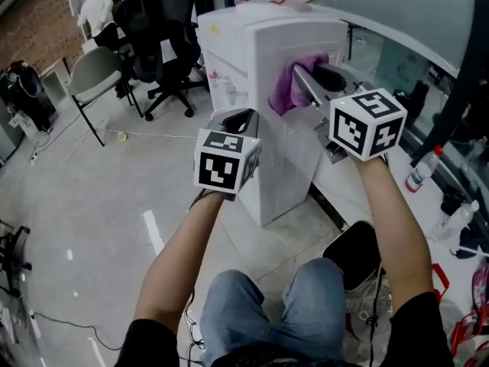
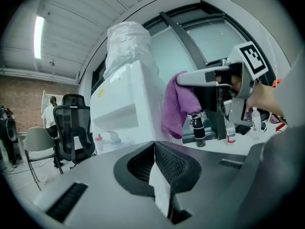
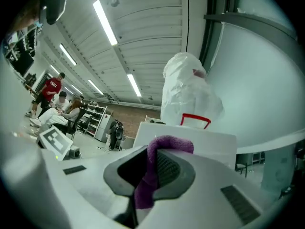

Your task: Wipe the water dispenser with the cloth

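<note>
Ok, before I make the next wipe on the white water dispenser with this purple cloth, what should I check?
1. Purple cloth clamped in the right gripper: ok.
2. Cloth up at the side panel of the white water dispenser: ok.
3. Cloth pressed firmly against that panel: cannot tell.
4. Left gripper shut, empty and apart from the cloth: ok.
5. Loose cloth hanging below the right jaws to wipe with: ok.
6. Plastic-wrapped bottle on top, above the cloth's path: ok.
</note>
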A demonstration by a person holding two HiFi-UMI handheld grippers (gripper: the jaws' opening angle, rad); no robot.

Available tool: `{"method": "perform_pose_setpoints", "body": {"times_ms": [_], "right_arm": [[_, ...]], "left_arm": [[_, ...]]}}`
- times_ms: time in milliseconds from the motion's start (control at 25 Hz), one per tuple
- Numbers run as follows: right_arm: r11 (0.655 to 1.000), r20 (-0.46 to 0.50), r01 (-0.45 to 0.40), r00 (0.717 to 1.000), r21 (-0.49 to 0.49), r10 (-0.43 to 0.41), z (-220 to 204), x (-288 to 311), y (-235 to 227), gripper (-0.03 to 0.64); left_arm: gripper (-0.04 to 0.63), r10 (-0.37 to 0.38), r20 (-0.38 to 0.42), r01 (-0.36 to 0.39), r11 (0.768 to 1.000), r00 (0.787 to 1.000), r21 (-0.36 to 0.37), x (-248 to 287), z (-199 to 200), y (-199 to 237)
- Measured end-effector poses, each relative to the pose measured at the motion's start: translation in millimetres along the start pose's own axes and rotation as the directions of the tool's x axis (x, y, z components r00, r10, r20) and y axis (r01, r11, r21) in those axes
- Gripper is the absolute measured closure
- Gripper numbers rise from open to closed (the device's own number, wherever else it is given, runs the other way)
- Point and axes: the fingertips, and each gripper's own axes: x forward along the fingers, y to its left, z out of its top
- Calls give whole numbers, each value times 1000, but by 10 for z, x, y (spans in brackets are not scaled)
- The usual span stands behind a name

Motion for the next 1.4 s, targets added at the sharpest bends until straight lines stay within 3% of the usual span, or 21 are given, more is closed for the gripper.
{"method": "perform_pose_setpoints", "body": {"times_ms": [280,560,680,840,1400], "right_arm": [[998,61,-53,997,-21,54,619,304,103,584],[998,73,-55,996,-2,55,639,437,130,584],[998,82,-45,995,-43,48,636,409,176,584],[996,77,-43,996,-81,49,540,372,216,584],[999,-5,-39,999,24,39,-368,217,256,584]], "left_arm": [[569,8,17,-8,1000,1000,11,-49,200,62],[569,8,1,-8,1000,1000,12,-90,94,88],[569,12,-6,-12,1000,1000,6,-104,34,113],[569,7,-15,-7,1000,1000,-2,-67,-48,75],[569,6,-73,-9,999,997,-31,-36,-574,-57]]}}
